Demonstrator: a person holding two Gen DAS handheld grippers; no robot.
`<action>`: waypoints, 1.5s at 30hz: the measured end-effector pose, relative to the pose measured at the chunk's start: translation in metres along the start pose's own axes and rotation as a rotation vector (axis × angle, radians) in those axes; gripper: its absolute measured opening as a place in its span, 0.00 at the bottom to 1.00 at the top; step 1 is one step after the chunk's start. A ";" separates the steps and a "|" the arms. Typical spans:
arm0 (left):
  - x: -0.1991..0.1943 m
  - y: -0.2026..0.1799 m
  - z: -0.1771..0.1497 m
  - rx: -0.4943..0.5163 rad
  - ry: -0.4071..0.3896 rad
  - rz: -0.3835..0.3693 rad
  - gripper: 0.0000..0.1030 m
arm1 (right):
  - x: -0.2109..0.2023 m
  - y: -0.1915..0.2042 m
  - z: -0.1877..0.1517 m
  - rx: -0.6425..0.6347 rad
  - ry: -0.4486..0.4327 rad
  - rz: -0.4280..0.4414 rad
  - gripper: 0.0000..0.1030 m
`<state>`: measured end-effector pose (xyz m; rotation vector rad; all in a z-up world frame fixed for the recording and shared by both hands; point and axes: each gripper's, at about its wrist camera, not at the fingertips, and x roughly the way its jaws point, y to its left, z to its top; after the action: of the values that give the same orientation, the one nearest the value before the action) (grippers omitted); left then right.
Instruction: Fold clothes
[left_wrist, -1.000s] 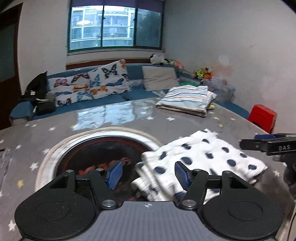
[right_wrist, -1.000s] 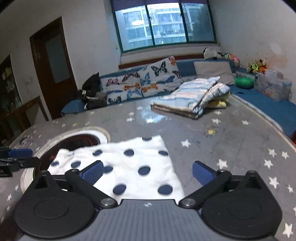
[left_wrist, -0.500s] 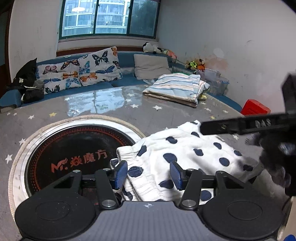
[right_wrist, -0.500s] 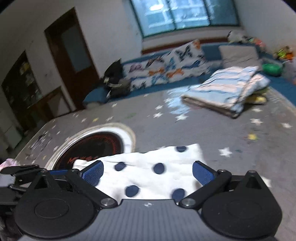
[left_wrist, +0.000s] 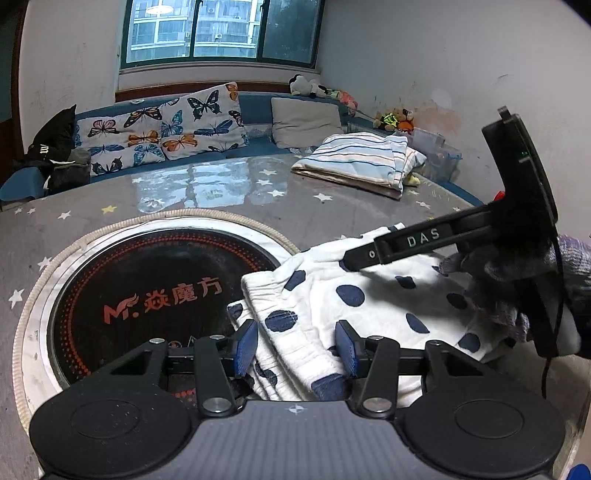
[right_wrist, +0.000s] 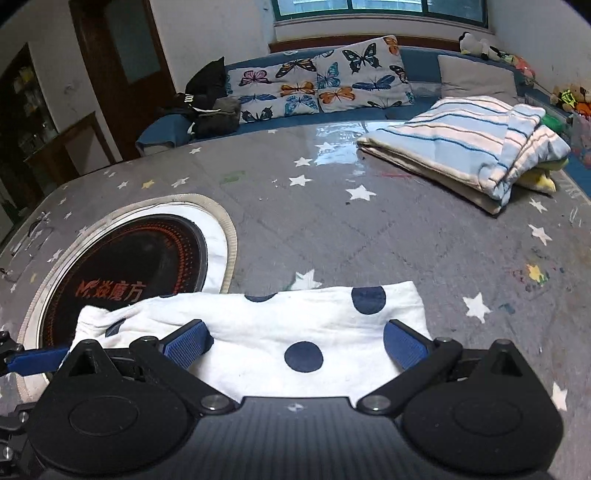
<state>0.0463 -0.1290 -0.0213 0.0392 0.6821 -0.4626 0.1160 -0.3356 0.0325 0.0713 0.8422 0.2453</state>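
Since one second ago, both tongs come lower and closer to the dotted cloth (left_wrist: 369, 295). The left tongs (left_wrist: 295, 345) were above the black round plate (left_wrist: 147, 288) with the cloth only near their right finger; now the gathered waistband edge of the cloth sits between the two blue pads. The gap between the pads is also narrower than before, but they are not pressed together, and I cannot see that they squeeze the cloth. The right tongs (right_wrist: 295, 341) were high above the cloth; now they are low over its near edge, jaws wide apart, with the cloth lying between the fingers and not pinched.

In my judgement this means both tongs are taking position on two ends of the same piece, the kind of position that comes before a lift or a fold, though which fold I cannot say.

The cloth is white with dark blue dots. It lies on the grey table with stars (right_wrist: 369, 229), partly over the rim of the black round plate. It is already doubled in several layers at the waistband side, and the top is a little wrinkled. A striped folded piece (right_wrist: 461, 140) rests well apart, at the far side of the table.
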 end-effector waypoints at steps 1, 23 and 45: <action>-0.001 0.000 0.000 -0.002 0.000 0.000 0.48 | -0.001 0.001 0.001 -0.004 -0.003 -0.003 1.00; -0.007 0.016 -0.003 -0.102 -0.012 0.051 0.49 | -0.070 0.066 -0.080 -0.297 -0.080 0.023 1.00; -0.017 0.007 -0.011 -0.115 -0.024 0.078 0.54 | -0.103 0.038 -0.131 -0.205 -0.111 -0.006 1.00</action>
<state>0.0311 -0.1139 -0.0204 -0.0476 0.6799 -0.3479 -0.0547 -0.3282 0.0262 -0.1084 0.7036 0.3180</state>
